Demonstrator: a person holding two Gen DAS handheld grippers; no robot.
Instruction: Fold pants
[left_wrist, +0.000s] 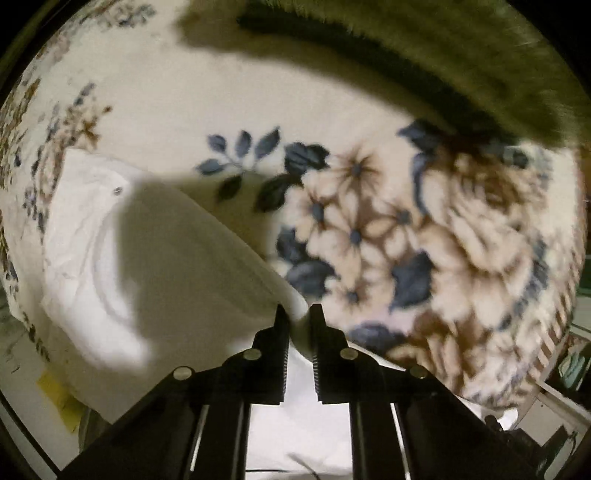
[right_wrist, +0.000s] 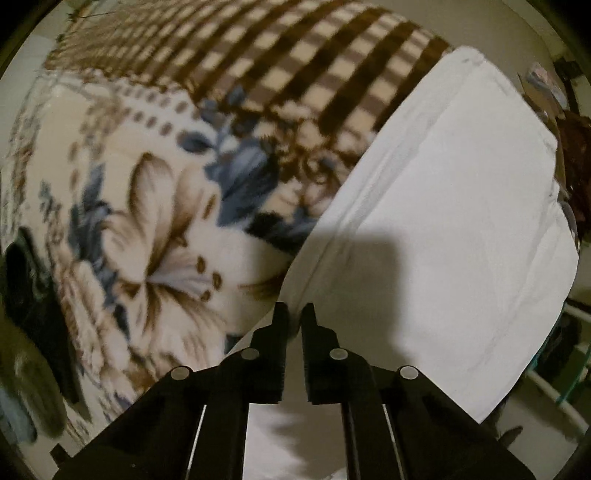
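Observation:
White pants lie on a floral blanket. In the left wrist view the pants (left_wrist: 122, 251) spread to the left, with a small metal button near their top. My left gripper (left_wrist: 298, 314) is shut on a folded edge of the white cloth, lifted off the blanket. In the right wrist view the pants (right_wrist: 443, 229) stretch up to the right as a long smooth panel. My right gripper (right_wrist: 294, 314) is shut on their lower left edge.
The cream blanket with blue and brown flowers (left_wrist: 424, 236) covers the surface; a brown checked part (right_wrist: 295, 62) lies at the far side. A dark olive furry cloth (left_wrist: 443, 55) sits at the top right. A dark object (right_wrist: 26, 288) lies at the left edge.

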